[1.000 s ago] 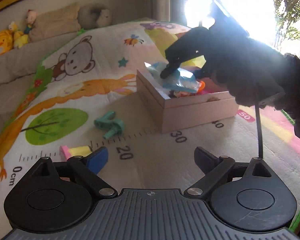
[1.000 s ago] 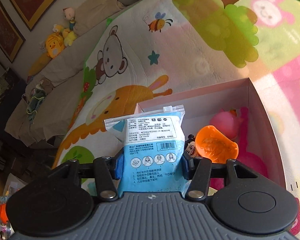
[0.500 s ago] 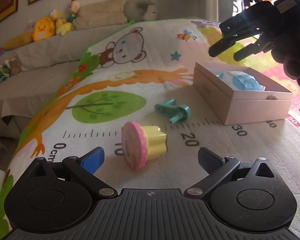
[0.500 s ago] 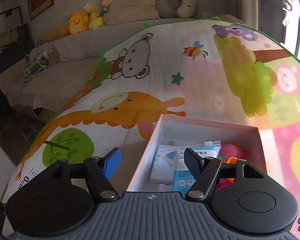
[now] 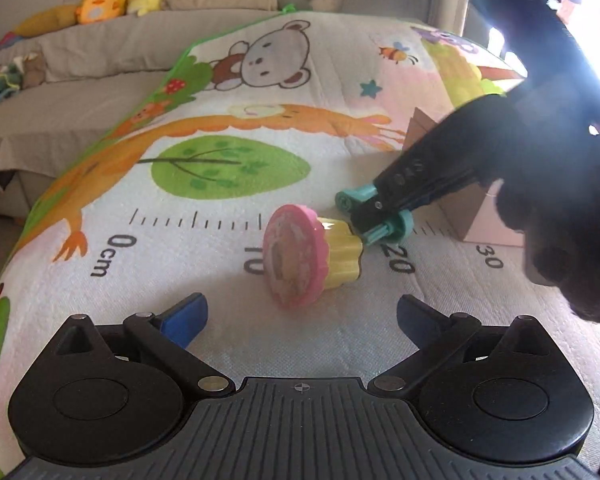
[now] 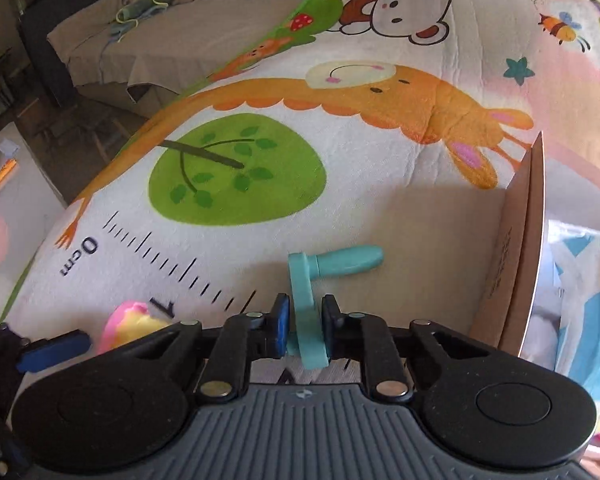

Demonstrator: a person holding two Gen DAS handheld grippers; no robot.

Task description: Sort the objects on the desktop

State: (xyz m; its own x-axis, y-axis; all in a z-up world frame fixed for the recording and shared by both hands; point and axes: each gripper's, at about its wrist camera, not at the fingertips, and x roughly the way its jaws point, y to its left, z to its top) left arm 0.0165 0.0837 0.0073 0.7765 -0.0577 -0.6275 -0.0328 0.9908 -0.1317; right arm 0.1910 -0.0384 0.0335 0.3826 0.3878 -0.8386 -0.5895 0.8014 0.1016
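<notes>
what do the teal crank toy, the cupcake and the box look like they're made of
Crank toy: hard plastic, smooth matte teal with moulded edges, likely.
Cupcake: looks like painted wood or dense plastic; matte pink disc, ridged yellow base. Hard to tell which.
Box: cardboard, with a brown raw-looking wall and thin pale edge.

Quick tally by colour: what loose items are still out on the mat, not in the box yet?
Teal: 1, the crank-shaped toy, clamped in the right gripper
Pink and yellow: 1, the cupcake toy, lying on its side ahead of the open left gripper
Total: 2
</notes>
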